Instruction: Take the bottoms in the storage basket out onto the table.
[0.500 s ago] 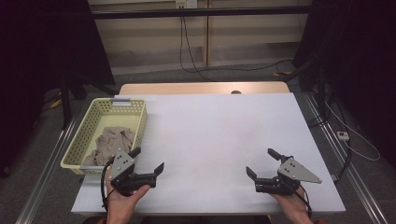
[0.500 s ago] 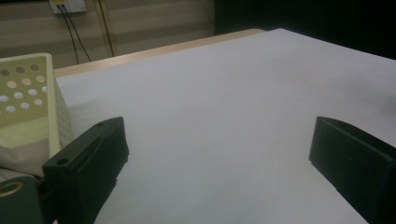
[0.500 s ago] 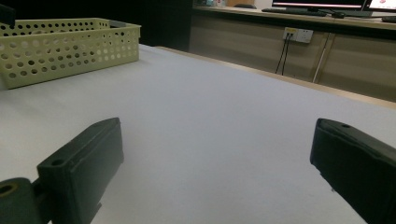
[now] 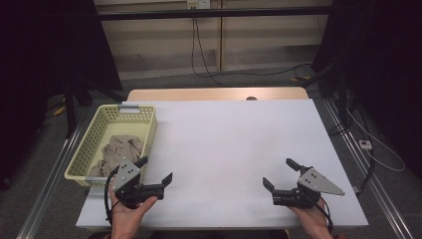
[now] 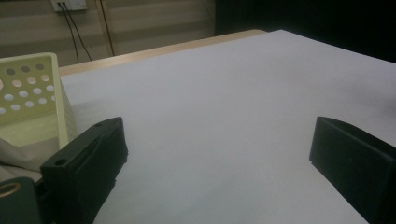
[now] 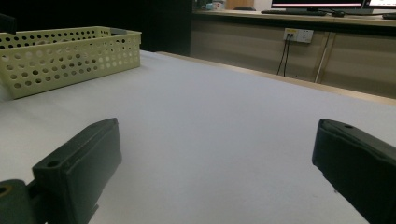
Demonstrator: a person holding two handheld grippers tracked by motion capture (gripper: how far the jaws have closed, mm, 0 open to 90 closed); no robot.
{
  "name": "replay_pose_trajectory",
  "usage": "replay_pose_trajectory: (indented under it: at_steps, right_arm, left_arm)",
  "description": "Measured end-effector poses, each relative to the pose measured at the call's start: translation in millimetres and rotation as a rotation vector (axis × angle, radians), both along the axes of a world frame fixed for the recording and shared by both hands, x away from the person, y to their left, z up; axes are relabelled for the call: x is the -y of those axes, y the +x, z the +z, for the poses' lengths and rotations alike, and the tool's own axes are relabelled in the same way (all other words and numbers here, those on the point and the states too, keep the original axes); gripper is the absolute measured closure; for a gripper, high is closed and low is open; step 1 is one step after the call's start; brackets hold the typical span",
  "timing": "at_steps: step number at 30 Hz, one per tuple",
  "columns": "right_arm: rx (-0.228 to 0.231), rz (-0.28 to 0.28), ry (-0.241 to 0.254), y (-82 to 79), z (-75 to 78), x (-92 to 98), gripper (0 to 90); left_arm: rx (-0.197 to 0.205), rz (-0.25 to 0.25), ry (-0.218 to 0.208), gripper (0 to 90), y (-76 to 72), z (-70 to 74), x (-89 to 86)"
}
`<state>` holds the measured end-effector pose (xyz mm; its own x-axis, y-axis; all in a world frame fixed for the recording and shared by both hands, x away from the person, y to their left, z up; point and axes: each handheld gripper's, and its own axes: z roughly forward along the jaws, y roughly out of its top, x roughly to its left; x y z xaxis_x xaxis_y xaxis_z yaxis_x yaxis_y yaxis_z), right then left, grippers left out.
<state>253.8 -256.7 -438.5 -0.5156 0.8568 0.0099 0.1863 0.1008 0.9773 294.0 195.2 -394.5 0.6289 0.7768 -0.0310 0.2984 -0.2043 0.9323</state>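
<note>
A pale yellow perforated basket point(image 4: 86, 148) point(image 5: 28, 95) point(image 6: 70, 53) stands at the table's left edge, with a crumpled beige cloth point(image 4: 117, 149) lying inside it. My left gripper point(image 4: 155, 170) point(image 5: 217, 149) rests low near the front edge, just right of the basket's near corner, open with nothing between its jaws. My right gripper point(image 4: 279, 172) point(image 6: 217, 149) sits at the front right of the table, open and empty too. Both are held by hands coming in from the bottom.
A white sheet point(image 4: 229, 149) covers the table, with a strip of bare wood point(image 4: 214, 94) along the far edge. Metal rails point(image 4: 45, 184) run along both sides. Cables point(image 4: 209, 55) hang down the wall behind.
</note>
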Motion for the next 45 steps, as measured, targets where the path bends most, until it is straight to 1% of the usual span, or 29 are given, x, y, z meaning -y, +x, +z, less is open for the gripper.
replay_pose_trajectory:
  at_steps: [1, 2, 4, 6, 13, 17, 20, 22, 25, 31, 34, 35, 37, 40, 45]
  right_arm:
    - [0.001, 0.000, 0.000, 0.7, 0.2, -0.5, 0.9]
    - [0.001, -0.001, 0.000, 1.3, 0.5, -1.1, 0.9]
    - [0.003, 0.005, -0.003, 2.4, 0.2, -2.0, 0.7]
    - [0.000, 0.014, -0.003, 2.8, -0.2, -2.3, 0.4]
    - [-0.015, 0.018, 0.005, 4.1, -1.7, -1.7, 0.1]
    - [-0.016, 0.011, 0.010, 3.1, -1.5, -0.9, 0.1]
    - [-0.015, 0.010, 0.011, 2.4, -1.4, 0.2, 0.0]
    - [-0.016, 0.008, 0.010, 2.7, -1.3, 0.0, 0.0]
    - [-0.017, 0.014, 0.008, 2.5, -1.3, -1.4, 0.0]
    - [-0.013, 0.012, 0.011, 2.0, -0.9, -0.2, 0.1]
    - [-0.023, 0.009, 0.021, 2.2, -1.6, 0.2, 0.0]
    - [-0.025, 0.011, 0.018, 1.9, -1.8, 0.6, 0.0]
    - [-0.035, 0.014, 0.018, 0.9, -2.3, 0.9, 0.0]
    - [-0.028, 0.011, 0.018, 0.3, -2.2, 1.9, 0.0]
    - [-0.032, 0.011, 0.019, 1.8, -2.2, 1.2, 0.0]
  left_arm:
    - [0.004, 0.003, -0.011, 3.7, -0.5, 0.5, -0.3]
    - [0.003, 0.001, -0.004, 3.8, -0.1, 1.6, -1.7]
    - [0.002, 0.003, -0.012, 4.3, 0.9, 3.4, -3.8]
    - [0.010, 0.010, -0.009, 4.1, 2.5, 5.4, -5.7]
    - [-0.003, 0.021, -0.024, 4.1, 7.5, 11.7, -15.2]
    - [0.003, 0.019, -0.025, 4.1, 8.4, 14.3, -17.1]
    - [-0.002, 0.014, -0.019, 4.0, 9.5, 16.2, -17.8]
    - [0.003, 0.010, -0.014, 3.9, 8.9, 17.3, -18.9]
    - [0.003, 0.012, -0.017, 3.9, 8.5, 19.2, -21.8]
    - [0.007, 0.025, -0.013, 4.0, 10.3, 23.7, -28.7]
    - [-0.011, 0.033, -0.023, 4.0, 12.1, 24.6, -33.1]
    - [-0.012, 0.039, -0.022, 4.0, 12.4, 25.6, -34.8]
    - [-0.001, 0.047, -0.019, 4.0, 12.7, 27.4, -37.9]
    - [0.003, 0.052, -0.027, 4.1, 14.3, 30.2, -42.1]
    - [0.002, 0.062, -0.035, 3.9, 15.8, 37.0, -51.0]
